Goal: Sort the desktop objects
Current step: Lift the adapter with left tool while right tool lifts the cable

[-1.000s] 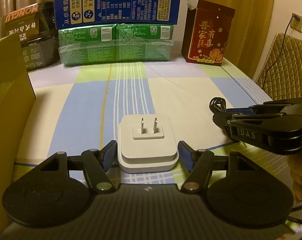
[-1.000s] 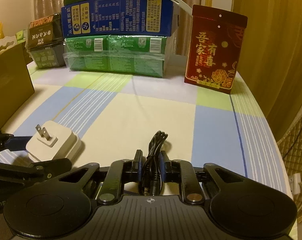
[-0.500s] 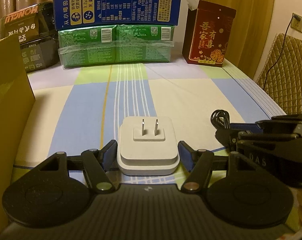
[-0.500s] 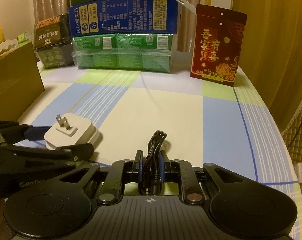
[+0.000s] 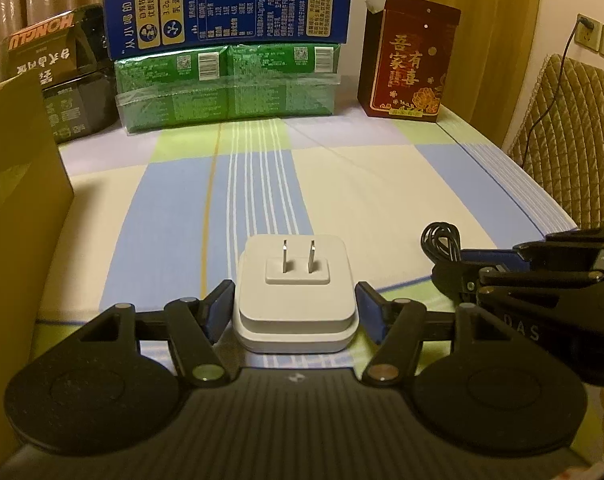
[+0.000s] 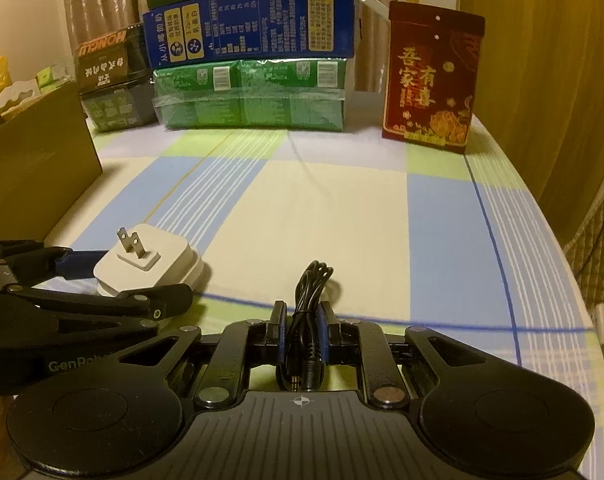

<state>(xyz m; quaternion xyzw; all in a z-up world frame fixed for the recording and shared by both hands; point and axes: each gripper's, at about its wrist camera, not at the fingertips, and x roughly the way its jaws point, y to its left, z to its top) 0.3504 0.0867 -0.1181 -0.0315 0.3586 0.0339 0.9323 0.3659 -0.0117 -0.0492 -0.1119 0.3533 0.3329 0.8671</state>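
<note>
A white charger point(image 5: 295, 300) with two metal prongs facing up lies on the checked tablecloth point(image 5: 382, 184). My left gripper point(image 5: 295, 298) has a blue pad against each side of it. The right wrist view shows the same charger point(image 6: 149, 264) between the left gripper's fingers point(image 6: 77, 260). A coiled black cable point(image 6: 306, 320) with its jack plug toward the camera is clamped in my right gripper point(image 6: 300, 320). In the left wrist view the right gripper point(image 5: 446, 268) comes in from the right with the cable's loop point(image 5: 440, 240) sticking out of its tips.
A cardboard box point(image 5: 17, 208) stands at the left edge. At the back are a blue carton point(image 5: 229, 12) on green packs point(image 5: 225, 84), black boxes point(image 5: 57, 76) and a red box point(image 5: 410, 64). A quilted chair point(image 5: 570, 136) sits beyond the table's right edge.
The right gripper, still clamped on the cable, has slid toward the near edge and now sits beside the left gripper. The left gripper and the charger have stayed put.
</note>
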